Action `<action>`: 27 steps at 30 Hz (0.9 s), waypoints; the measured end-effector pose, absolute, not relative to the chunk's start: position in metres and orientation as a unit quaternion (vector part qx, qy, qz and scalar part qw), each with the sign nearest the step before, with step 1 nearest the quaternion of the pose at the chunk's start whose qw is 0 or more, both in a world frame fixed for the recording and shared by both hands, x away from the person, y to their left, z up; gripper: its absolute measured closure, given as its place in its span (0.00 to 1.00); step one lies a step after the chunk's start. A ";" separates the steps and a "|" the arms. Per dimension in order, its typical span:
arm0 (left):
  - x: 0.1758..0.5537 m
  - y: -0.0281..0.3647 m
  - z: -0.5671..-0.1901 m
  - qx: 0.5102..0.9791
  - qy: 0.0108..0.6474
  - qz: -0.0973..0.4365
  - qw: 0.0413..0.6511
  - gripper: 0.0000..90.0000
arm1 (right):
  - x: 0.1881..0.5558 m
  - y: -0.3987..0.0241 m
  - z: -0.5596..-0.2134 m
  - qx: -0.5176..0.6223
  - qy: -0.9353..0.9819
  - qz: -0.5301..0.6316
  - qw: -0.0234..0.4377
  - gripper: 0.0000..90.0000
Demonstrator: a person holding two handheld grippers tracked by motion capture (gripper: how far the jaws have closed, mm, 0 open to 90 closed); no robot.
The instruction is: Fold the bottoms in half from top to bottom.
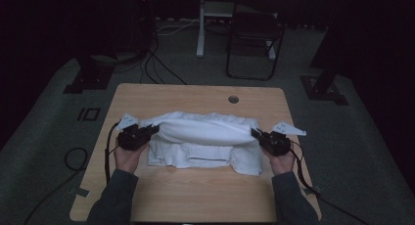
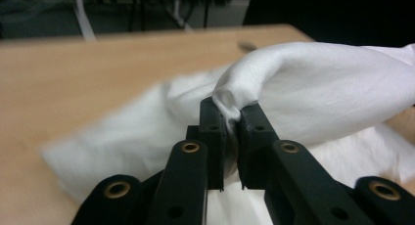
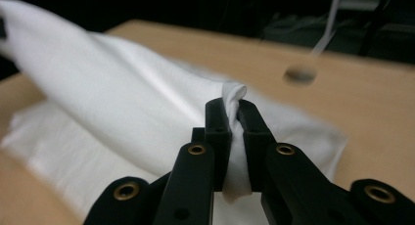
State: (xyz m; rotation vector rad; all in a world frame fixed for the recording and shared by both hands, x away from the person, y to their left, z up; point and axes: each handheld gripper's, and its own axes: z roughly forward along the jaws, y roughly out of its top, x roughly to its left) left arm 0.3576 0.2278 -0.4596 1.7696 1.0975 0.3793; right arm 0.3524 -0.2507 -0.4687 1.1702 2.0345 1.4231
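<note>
High view: the white cloth (image 1: 203, 139) lies across the middle of the wooden surface (image 1: 195, 195), its long axis running side to side, from one hand to the other. The near part stays flat on the wood, with a ribbed band showing at the front, while the upper layer is raised off it and spans between the two tools as a rounded, sagging fold. Each end of that fold sits right at a tool's tip, so the cloth lies inward from both hands and neither hand is nearer than the other.

The left hand-held gripper (image 1: 152, 129) points inward toward the middle of the surface; in the left gripper view its jaws are closed on a gathered pinch of the fabric (image 2: 313, 93), which bunches between the pads. The right hand-held gripper (image 1: 256, 134) mirrors it from the other side, and in the right gripper view a narrow ridge of the cloth (image 3: 107, 102) stands up between its clamped jaws.

Both forearms come in from the near edge, roughly parallel and well apart, hands held level above the wood. I judge that any fold forward or back needs the two hands to travel together, to keep the span even.
</note>
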 end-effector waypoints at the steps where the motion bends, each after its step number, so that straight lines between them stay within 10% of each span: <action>1: 0.357 0.228 -0.462 0.731 0.455 0.159 0.482 0.79 | 0.349 -0.251 -0.475 0.419 0.732 0.503 0.186 0.87; 2: 0.356 0.228 -0.462 0.729 0.457 0.168 0.482 0.64 | 0.345 -0.253 -0.480 0.420 0.737 0.500 0.178 0.67; 5: 0.357 0.228 -0.450 0.709 0.455 0.173 0.510 0.61 | 0.343 -0.252 -0.468 0.432 0.714 0.513 0.203 0.58; 27: 0.347 0.134 -0.527 0.811 0.406 0.120 0.403 0.74 | 0.346 -0.174 -0.522 0.400 0.801 0.417 0.154 0.70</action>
